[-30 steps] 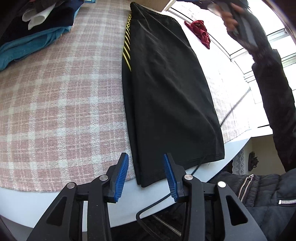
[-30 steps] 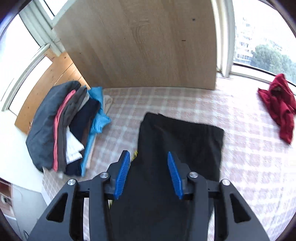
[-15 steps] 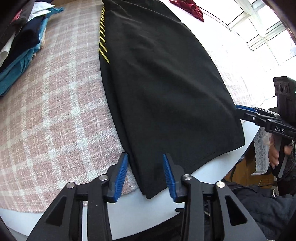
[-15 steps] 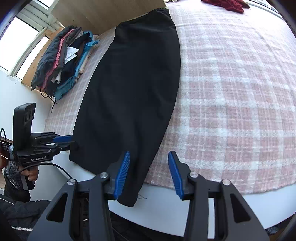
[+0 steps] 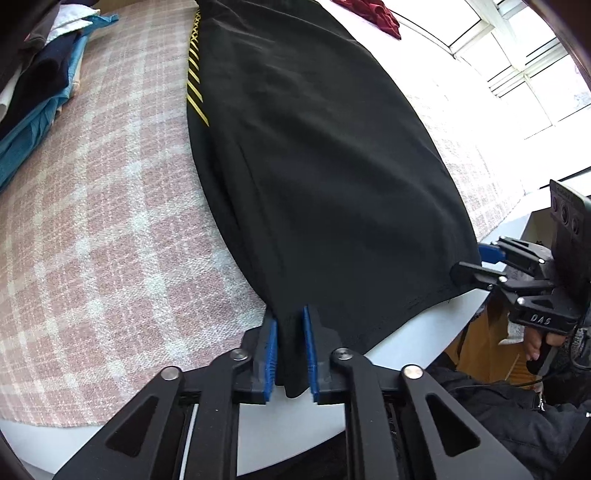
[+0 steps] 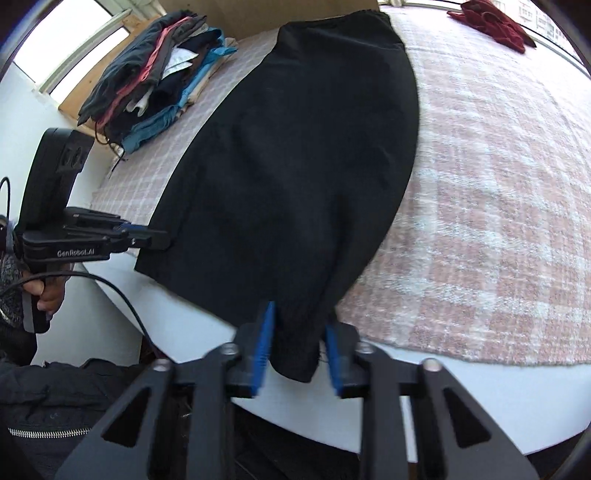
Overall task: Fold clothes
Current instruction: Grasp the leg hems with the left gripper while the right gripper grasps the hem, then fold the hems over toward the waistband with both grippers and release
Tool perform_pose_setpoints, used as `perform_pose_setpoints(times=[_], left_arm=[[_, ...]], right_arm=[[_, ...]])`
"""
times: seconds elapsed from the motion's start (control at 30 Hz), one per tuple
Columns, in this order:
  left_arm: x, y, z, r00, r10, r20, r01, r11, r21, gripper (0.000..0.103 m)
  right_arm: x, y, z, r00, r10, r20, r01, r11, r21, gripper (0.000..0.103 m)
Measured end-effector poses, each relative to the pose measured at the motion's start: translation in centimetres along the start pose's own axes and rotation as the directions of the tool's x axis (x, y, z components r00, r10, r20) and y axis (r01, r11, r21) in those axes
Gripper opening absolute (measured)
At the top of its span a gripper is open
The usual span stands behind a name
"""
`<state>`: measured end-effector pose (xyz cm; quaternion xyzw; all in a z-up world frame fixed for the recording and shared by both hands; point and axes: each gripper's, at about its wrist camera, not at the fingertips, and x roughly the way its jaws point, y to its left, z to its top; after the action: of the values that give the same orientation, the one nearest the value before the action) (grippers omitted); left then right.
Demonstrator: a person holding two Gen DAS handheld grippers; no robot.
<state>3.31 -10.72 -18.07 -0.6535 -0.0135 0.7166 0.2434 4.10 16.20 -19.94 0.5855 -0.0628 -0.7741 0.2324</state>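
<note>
A long black garment (image 5: 314, 155) with yellow stripes (image 5: 194, 85) lies lengthwise on the pink plaid cloth (image 5: 92, 221); it also shows in the right wrist view (image 6: 295, 147). My left gripper (image 5: 290, 350) is closed on its near left hem corner at the table's front edge. My right gripper (image 6: 297, 350) has the near right hem corner between its blue pads (image 6: 262, 347), the jaws closing and slightly blurred. Each gripper shows in the other's view, the right one (image 5: 476, 264) and the left one (image 6: 147, 238), at opposite hem corners.
A stack of folded clothes (image 6: 155, 74) sits at the far left of the table, also seen in the left wrist view (image 5: 40, 74). A red garment (image 6: 495, 22) lies far right. The white table edge (image 6: 461, 387) runs close below the grippers. A wooden panel stands behind.
Both grippers moved forward onto the hem corners and their jaws narrowed from open to gripping the fabric. The hem at each corner is now bunched between the pads.
</note>
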Motion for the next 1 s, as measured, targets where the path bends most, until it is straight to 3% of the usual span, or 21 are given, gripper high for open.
perform_pose_setpoints(times=[0.13, 0.27, 0.47, 0.53, 0.63, 0.77, 1.0], left_arm=[[-0.2, 0.7, -0.2, 0.998, -0.069, 0.013, 0.069, 0.998, -0.006, 0.002], [-2.3, 2.5, 0.0, 0.967, -0.244, 0.077, 0.25, 0.964, -0.088, 0.002], [-8.0, 3.7, 2.1, 0.908, -0.353, 0.225, 0.377, 0.923, -0.075, 0.002], [-10.0, 4.2, 3.5, 0.889, -0.367, 0.275, 0.394, 0.918, -0.05, 0.002], [-12.8, 6.0, 6.7, 0.871, -0.357, 0.337, 0.383, 0.924, -0.01, 0.002], [-14.6, 5.4, 13.8, 0.856, -0.334, 0.395, 0.359, 0.933, 0.013, 0.002], [-9.7, 7.8, 23.5, 0.878, -0.28, 0.39, 0.308, 0.951, -0.01, 0.002]], right_arm=[[0.0, -1.3, 0.4, 0.996, 0.088, 0.003, -0.088, 0.993, 0.075, 0.008], [-2.0, -3.8, 1.1, 0.973, 0.215, 0.089, -0.23, 0.945, 0.233, 0.007], [-6.4, -4.2, 4.9, 0.901, 0.35, 0.255, -0.415, 0.865, 0.283, 0.007], [-7.8, -4.3, 7.3, 0.872, 0.38, 0.307, -0.463, 0.845, 0.269, 0.007], [-9.4, -4.2, 12.2, 0.847, 0.385, 0.366, -0.484, 0.843, 0.233, 0.007], [-9.8, -5.1, 19.2, 0.849, 0.354, 0.393, -0.454, 0.869, 0.198, 0.007], [-4.4, -10.9, 28.7, 0.882, 0.326, 0.34, -0.425, 0.862, 0.276, 0.007]])
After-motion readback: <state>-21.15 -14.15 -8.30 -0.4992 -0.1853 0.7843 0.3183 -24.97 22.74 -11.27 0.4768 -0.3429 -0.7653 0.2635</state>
